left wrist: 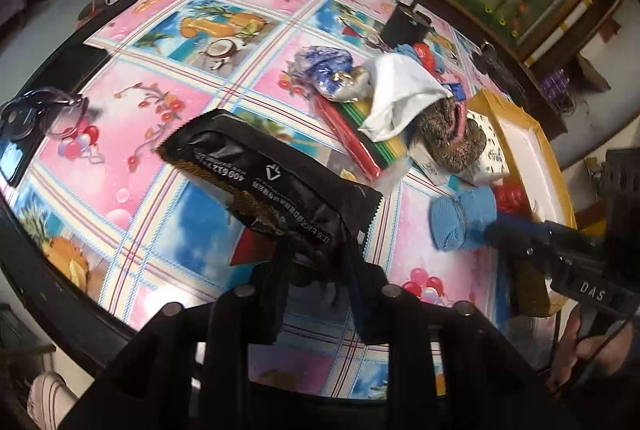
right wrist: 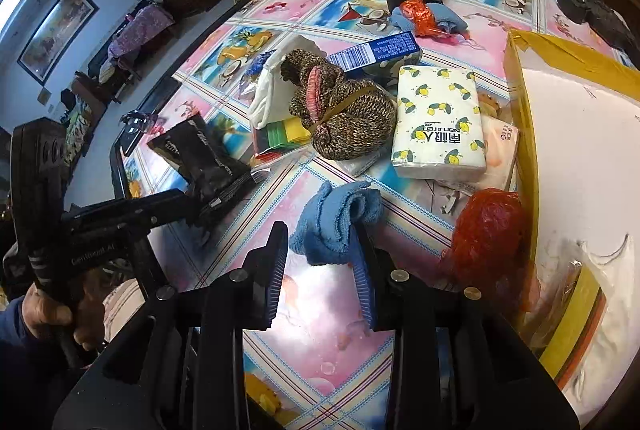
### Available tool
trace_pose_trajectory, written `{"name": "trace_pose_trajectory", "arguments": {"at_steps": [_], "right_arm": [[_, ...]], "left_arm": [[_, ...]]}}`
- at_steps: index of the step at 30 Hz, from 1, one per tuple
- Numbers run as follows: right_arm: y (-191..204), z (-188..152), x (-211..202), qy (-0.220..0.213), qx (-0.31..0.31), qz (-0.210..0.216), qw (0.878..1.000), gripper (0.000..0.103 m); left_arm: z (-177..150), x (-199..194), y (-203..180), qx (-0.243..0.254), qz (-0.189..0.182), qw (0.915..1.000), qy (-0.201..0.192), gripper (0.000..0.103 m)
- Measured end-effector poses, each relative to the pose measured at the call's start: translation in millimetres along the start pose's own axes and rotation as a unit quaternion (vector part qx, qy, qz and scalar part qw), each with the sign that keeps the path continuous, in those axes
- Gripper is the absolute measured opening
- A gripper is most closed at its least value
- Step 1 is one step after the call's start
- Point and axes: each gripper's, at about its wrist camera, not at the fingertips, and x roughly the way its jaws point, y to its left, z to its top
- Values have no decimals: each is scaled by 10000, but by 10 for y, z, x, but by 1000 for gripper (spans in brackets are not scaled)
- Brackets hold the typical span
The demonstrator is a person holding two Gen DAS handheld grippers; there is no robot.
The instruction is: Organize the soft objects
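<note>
Both grippers point steeply downward, the left gripper (left wrist: 316, 254) with its fingers (left wrist: 276, 294) pinched together on a load, the right gripper (right wrist: 320, 254) with fingers (right wrist: 276, 270) parted, each gripped by a hand (right wrist: 56, 314).

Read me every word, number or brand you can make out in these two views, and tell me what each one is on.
"400 612" then unclear digits: black foil packet in the left gripper.
"DAS": right gripper body.
"GenRobot.AI", faint: left gripper body, right view.
"nanjiren", upside down, beside Chinese characters: lemon-print tissue pack.
Barcode and white print: blue box, too small to read.
</note>
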Motion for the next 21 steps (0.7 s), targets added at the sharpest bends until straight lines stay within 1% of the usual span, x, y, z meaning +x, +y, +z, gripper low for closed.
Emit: {"name": "trace_pose_trajectory", "arguments": {"at_steps": [2,3,6,8,9,12,13,14,15,16,17,18,20,21], "right_arm": [[8,-28,-48,-42,-86,44,9999,31],[1,-39,-55,-31,-88,70,9999,31],[-55,-71,-56,36,-19,123,9999,31],[-72,-91,-57,87,16,181,9998,31],[-68,-95,-60,99,-6,192,9998,31],[-59,-88,-63,118,-35,146,9998,31],[-66,-83,-57,146,-9,169,9998,31],[-74,-84,-56,150,20,175,9997,31],[-78,-83,-60,139,38,163,9998,31],[-81,-80,-64,129,48,172,9998,31],[-88,-80,-69,119,62,202,9997,31],[-94,-80,-79,96,78,240,9996,32],[-99,-80,-98,68,69,260,9996,32],[-101,-88,-108,62,73,278,9996,32]], "left_arm": [[-10,-50,61,-126,-47,9999,34,51],[-17,-72,116,-287,-126,9995,25,55],[0,-87,323,-981,-372,9944,162,60],[40,-102,420,-1343,-385,9901,118,61],[70,-104,456,-1533,-371,9874,120,62],[190,-81,516,-2177,-690,9734,163,67],[243,-61,513,-2360,-682,9692,172,69],[297,-29,500,-2446,-651,9672,208,72],[359,25,471,-2495,-525,9665,288,73],[415,86,430,-2478,-291,9675,406,73],[464,166,379,-2409,30,9688,580,72],[496,245,331,-2309,233,9701,715,76],[547,305,227,-1962,551,9776,517,75],[547,364,182,-1728,709,9810,526,75]]}}
